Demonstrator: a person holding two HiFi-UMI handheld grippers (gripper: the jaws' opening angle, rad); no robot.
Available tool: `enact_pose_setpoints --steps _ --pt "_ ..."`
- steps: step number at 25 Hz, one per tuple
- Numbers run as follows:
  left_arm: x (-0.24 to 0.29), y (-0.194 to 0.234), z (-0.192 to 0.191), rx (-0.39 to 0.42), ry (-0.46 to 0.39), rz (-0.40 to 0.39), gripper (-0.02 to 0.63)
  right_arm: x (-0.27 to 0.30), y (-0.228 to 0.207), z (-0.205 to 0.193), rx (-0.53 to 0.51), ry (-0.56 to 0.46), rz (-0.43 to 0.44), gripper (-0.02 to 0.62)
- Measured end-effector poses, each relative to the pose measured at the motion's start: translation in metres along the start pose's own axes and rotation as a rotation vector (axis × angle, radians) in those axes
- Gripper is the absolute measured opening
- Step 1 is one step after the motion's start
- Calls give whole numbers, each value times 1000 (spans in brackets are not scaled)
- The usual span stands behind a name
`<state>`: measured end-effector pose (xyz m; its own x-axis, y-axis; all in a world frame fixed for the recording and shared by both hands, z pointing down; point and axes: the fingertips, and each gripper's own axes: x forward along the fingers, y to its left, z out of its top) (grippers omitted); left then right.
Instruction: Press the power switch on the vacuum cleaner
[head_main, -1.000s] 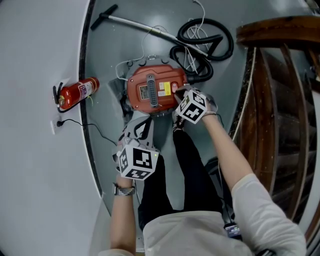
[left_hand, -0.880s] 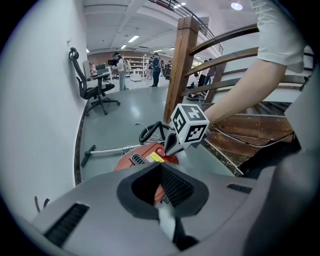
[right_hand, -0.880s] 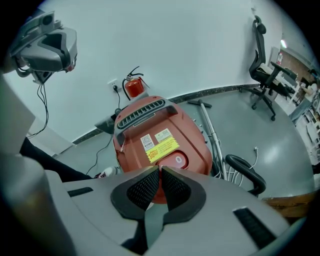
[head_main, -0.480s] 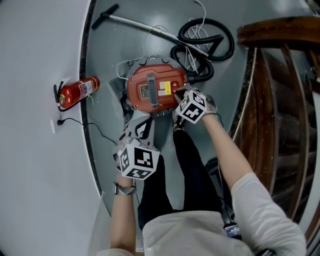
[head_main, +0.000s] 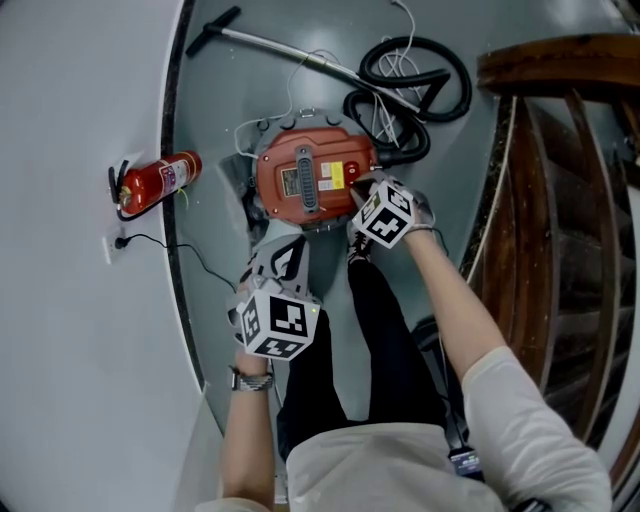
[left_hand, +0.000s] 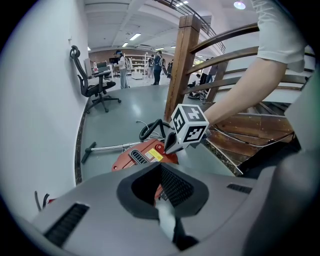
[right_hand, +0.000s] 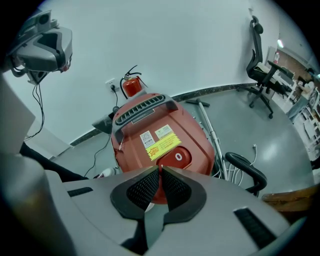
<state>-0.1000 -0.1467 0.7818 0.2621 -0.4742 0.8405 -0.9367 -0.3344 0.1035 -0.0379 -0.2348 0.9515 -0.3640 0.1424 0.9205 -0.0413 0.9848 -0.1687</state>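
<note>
Nearest the person, the left gripper (head_main: 283, 256) hangs low in the frame's centre, its ribbed black pads together with nothing between them. Up and right, the right gripper (head_main: 360, 192) points down at the vacuum (head_main: 300, 180). Its textured pads are pinched to a thin seam, tip right at the oval recess holding the round switch (right_hand: 179, 156); contact cannot be told. The vacuum is a rounded red plastic shell on the glossy grey floor (head_main: 215, 90), centre-top of the head view, with a grey slotted handle and a yellow label (right_hand: 162, 145). Beyond, a black hose (head_main: 452, 72) coils at upper right beside a slim metal wand (head_main: 290, 55).
</note>
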Motion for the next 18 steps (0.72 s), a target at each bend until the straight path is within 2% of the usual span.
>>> enact_pose_setpoints --steps 10,18 --pt "0 1 1 -11 11 2 0 3 -2 -2 53 -9 -1 32" --pt "-17 6 11 -31 11 12 0 3 -3 -3 46 17 -28 32"
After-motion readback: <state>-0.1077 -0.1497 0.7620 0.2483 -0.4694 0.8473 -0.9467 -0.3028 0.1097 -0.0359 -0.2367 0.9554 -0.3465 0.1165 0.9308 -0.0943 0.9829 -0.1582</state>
